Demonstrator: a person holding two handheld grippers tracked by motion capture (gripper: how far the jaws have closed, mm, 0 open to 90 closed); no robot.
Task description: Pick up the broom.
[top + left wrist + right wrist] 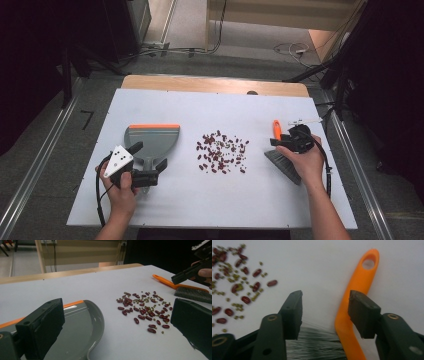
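Observation:
A grey dustpan [152,136] with an orange front lip lies at the left of the white board. My left gripper [148,155] stands open, its jaws on either side of the dustpan's handle without pressing it. In the left gripper view the pan [82,327] lies beside the left jaw. Red beans mixed with small green ones [222,147] are scattered at the middle. At the right lies a brush [276,129] with an orange handle and grey bristles. My right gripper [325,300] has one pad against the bristles and the other against the orange spine [359,280].
The white board [215,200] rests on a wooden table whose far edge [210,82] shows beyond it. Dark stands and cables lie on the floor around the table. The beans [145,308] lie between dustpan and brush [192,293].

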